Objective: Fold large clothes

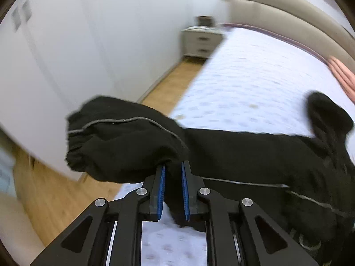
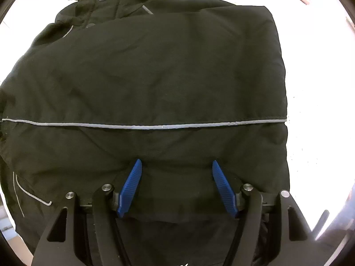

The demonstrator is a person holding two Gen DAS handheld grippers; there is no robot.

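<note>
A black jacket with grey reflective piping lies spread on the bed, hood and snaps at the far end. My right gripper is open, its blue pads resting against the jacket's lower part, nothing between them gripped. In the left wrist view my left gripper is shut on the jacket's sleeve near its elastic cuff and holds it lifted above the bed. The sleeve stretches right toward the jacket body.
The bed has a white patterned cover. A beige headboard and a pink pillow are at the far right. White wardrobe doors, a white nightstand and wooden floor lie left of the bed.
</note>
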